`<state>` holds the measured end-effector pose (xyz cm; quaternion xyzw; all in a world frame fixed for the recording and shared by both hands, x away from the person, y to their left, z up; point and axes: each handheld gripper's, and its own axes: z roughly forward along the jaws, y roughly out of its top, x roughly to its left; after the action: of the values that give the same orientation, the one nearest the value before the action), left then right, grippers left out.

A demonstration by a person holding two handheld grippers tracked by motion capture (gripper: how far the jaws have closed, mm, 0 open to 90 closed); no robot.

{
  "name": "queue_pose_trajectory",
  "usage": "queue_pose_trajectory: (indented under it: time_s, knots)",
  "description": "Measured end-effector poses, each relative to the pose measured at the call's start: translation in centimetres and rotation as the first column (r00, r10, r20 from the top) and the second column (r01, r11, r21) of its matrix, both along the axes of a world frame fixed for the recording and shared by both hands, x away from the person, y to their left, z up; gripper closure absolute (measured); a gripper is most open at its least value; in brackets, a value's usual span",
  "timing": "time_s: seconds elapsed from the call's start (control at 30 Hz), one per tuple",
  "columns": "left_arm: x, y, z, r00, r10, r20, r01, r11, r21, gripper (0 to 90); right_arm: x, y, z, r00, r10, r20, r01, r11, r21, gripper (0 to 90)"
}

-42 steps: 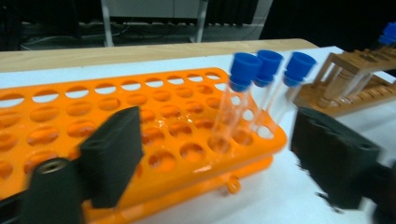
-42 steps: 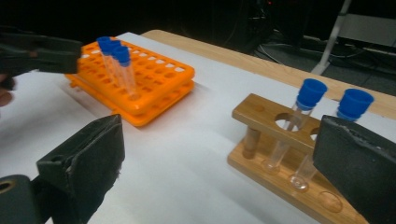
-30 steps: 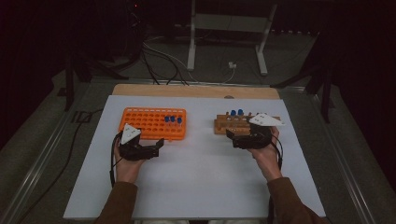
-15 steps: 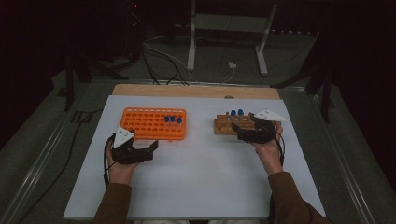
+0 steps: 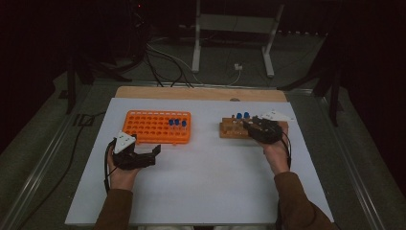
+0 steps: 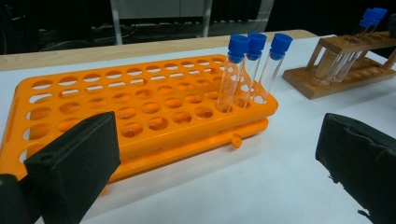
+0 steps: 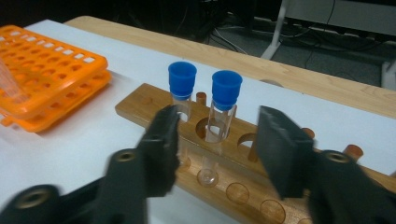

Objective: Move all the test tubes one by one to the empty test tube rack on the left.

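Observation:
A wooden rack [image 7: 154, 109] [image 5: 229, 130] holds two clear tubes with blue caps. My right gripper [image 7: 219, 126] [image 5: 248, 123] reaches over it, and its jaws have just been closing. They stand either side of the right-hand tube [image 7: 226, 91] with a gap still showing on both sides. The other tube [image 7: 182, 79] stands just behind the left jaw. An orange rack [image 6: 140, 100] [image 5: 148, 127] carries three blue-capped tubes [image 6: 252, 60] [image 5: 176, 122] at its right end. My left gripper [image 6: 215, 154] [image 5: 154, 155] rests open in front of that rack, with nothing between its jaws.
Both racks stand on a white board [image 5: 206, 182] laid over a wooden table [image 5: 201, 93]. Behind the table are a metal stand [image 5: 230, 38] and loose cables [image 5: 163, 57] on the floor. The wooden rack [image 6: 341, 65] also appears far right in the left gripper view.
My right gripper has moved away from the person onto the wooden rack, and its jaws have narrowed around a tube. The left hand has barely shifted.

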<state>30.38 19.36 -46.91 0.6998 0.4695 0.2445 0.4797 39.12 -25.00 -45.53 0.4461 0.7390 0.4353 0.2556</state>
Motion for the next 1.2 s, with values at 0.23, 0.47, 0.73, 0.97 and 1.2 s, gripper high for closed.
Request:
queue_pose_trajectory:
  time_s: [0.23, 0.47, 0.73, 0.97, 1.2]
  knots:
    - [0.0, 0.2, 0.0, 0.9999, 0.01, -0.002, -0.01, 0.9999, -0.007, 0.7, 1.0, -0.1, -0.9, 0.9997, -0.025, -0.008, 0.025, 0.999, 0.022, 68.5]
    - [0.0, 0.1, 0.0, 1.0, 0.007, -0.005, -0.007, 1.0, -0.003, 0.6, 1.6, 0.3, -1.1, 0.9995, -0.029, -0.011, 0.03, 0.998, 0.049, 71.4]
    - [0.0, 0.2, 0.0, 0.9999, 0.011, -0.007, -0.011, 0.9999, -0.005, 0.7, 2.1, 0.5, -1.4, 0.9991, -0.037, -0.018, 0.039, 0.996, 0.085, 75.5]
    - [0.0, 0.2, 0.0, 0.9999, 0.013, -0.009, -0.013, 0.9999, -0.005, 0.7, 2.0, 0.8, -1.4, 0.9994, -0.034, -0.01, 0.035, 0.997, 0.071, 77.2]
    - [0.1, 0.1, -0.1, 0.9999, 0.012, -0.011, -0.012, 0.9999, -0.003, 0.7, 1.5, 0.6, -0.7, 0.9988, -0.043, 0.022, 0.041, 0.996, 0.078, 77.2]
